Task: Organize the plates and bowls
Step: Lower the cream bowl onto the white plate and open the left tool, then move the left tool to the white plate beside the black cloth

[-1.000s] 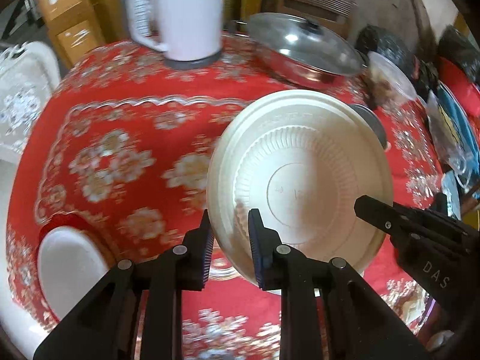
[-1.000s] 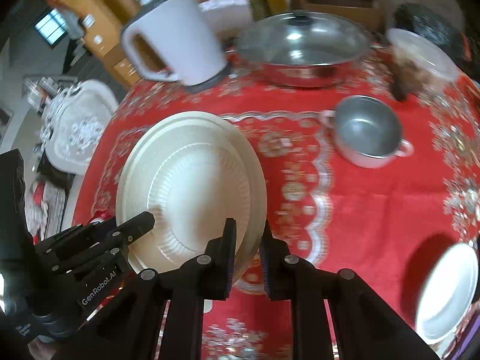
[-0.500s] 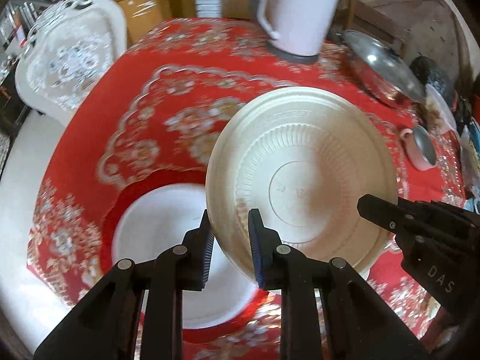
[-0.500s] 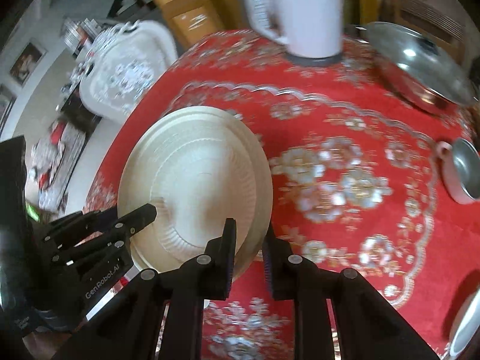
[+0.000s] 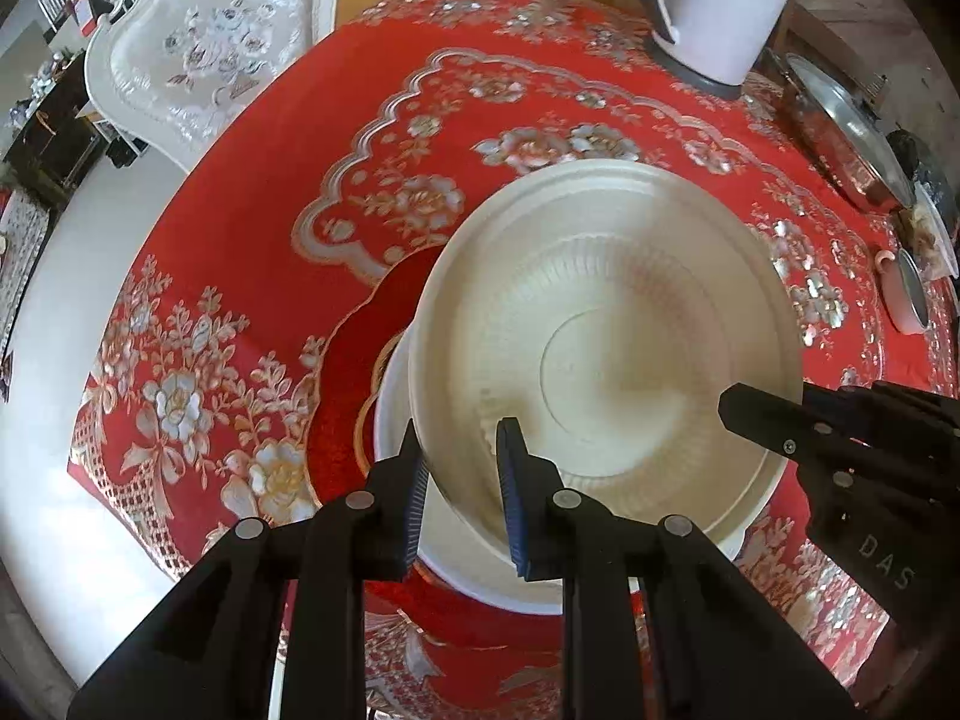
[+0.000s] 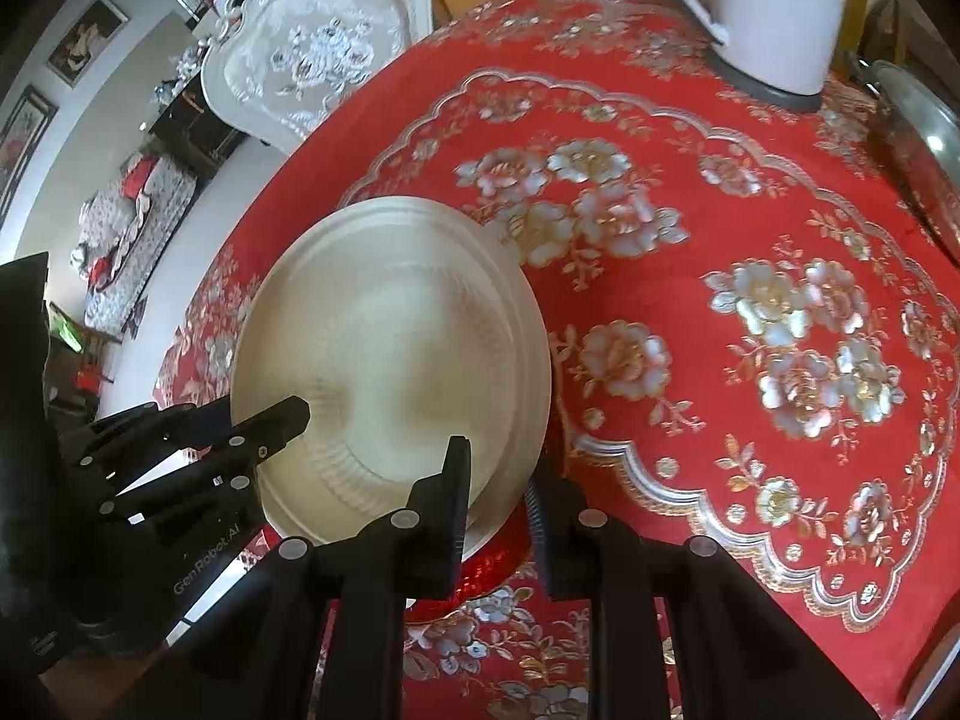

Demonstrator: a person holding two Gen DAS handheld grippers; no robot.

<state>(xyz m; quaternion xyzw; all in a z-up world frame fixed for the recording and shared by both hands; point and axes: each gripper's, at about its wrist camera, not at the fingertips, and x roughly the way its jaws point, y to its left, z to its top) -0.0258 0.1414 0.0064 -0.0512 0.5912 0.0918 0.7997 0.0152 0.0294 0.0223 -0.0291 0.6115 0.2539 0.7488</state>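
A cream ribbed bowl (image 5: 606, 348) hangs between both grippers, low over a white plate (image 5: 456, 546) with a red and gold rim (image 5: 342, 396) on the red tablecloth. My left gripper (image 5: 459, 471) is shut on the bowl's near-left rim. My right gripper (image 6: 495, 480) is shut on the opposite rim of the same cream bowl (image 6: 390, 354). In the left wrist view the right gripper's finger shows as a black bar at the right, over the bowl's edge. The red rim (image 6: 492, 564) peeks out under the bowl in the right wrist view.
A white kettle (image 5: 714, 6) stands at the table's far side, with a lidded steel pan (image 5: 840, 126) and a small pink-handled pot (image 5: 906, 294) to the right. A white ornate chair (image 5: 210, 42) stands beyond the table's left edge.
Both grippers have carried the bowl left and nearer, down over the red-rimmed plate, which is now mostly covered. The kettle and pan have shifted to the right in both views.
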